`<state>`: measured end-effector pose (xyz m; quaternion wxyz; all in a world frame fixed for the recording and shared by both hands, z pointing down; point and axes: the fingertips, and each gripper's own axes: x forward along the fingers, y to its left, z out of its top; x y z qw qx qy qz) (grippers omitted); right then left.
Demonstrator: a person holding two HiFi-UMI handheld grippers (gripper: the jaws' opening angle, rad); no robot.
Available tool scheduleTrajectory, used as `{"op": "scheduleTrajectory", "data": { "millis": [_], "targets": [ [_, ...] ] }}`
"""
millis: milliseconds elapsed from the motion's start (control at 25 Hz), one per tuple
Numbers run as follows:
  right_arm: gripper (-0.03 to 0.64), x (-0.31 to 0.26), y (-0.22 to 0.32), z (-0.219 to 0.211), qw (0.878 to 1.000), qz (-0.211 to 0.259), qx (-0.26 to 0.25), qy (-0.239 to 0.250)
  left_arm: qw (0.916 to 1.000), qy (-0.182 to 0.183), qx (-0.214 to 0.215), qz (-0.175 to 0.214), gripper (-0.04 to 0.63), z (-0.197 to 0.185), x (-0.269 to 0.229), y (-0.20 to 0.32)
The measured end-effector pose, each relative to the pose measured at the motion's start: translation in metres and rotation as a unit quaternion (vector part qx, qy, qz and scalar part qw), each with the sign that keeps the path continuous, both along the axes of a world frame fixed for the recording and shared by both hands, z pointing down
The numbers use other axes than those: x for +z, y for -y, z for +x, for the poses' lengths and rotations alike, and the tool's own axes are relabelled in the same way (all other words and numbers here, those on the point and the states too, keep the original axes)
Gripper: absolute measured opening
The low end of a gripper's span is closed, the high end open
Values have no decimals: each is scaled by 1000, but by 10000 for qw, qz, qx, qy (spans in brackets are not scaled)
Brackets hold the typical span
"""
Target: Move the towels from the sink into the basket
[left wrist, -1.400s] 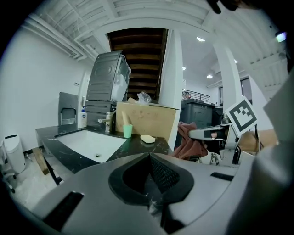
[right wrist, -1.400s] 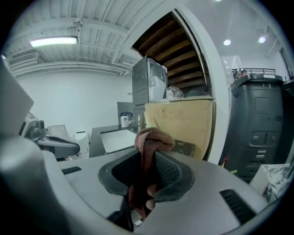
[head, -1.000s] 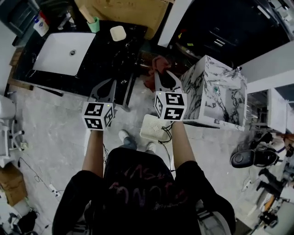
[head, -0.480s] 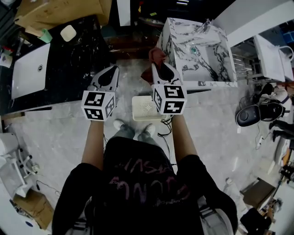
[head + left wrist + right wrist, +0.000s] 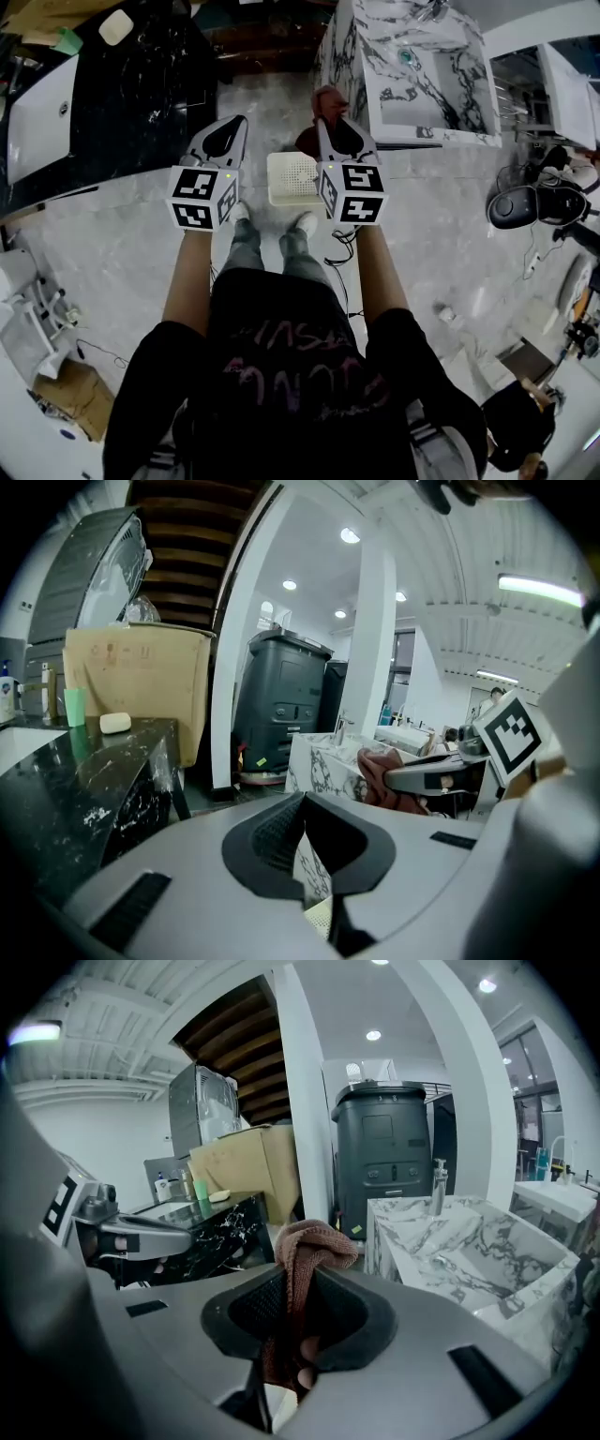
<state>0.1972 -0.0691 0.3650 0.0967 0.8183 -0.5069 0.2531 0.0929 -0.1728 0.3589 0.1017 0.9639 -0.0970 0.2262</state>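
My right gripper [image 5: 331, 122] is shut on a reddish-brown towel [image 5: 324, 97], which bunches above the jaws and hangs down beside them. In the right gripper view the towel [image 5: 309, 1239] fills the gap between the pads of the right gripper [image 5: 300, 1271]. A white perforated basket [image 5: 292, 178] stands on the floor between the two grippers, just nearer than the towel. The marble sink [image 5: 422, 66] stands to the far right. My left gripper [image 5: 223, 141] is level with the basket's left side. Its jaws [image 5: 306, 797] meet at the tips with nothing between them.
A black counter [image 5: 141, 94] with a white basin [image 5: 37, 117] runs along the left. A dark bin [image 5: 384, 1162] stands behind the marble sink [image 5: 478, 1241]. A black round device [image 5: 525, 204] and cables lie on the floor at right. The person's feet [image 5: 306, 223] are just behind the basket.
The head view has swung from the black counter toward the marble sink and the floor. The basket now lies between the grippers. The right gripper still holds the towel.
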Motion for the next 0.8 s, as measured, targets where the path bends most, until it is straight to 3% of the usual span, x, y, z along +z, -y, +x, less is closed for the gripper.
{"op": "scheduleTrajectory", "data": {
  "millis": [800],
  "targets": [
    [92, 148, -98, -45, 9906, -936, 714, 700, 9928, 727, 608, -739, 14, -20, 153, -52]
  ]
}}
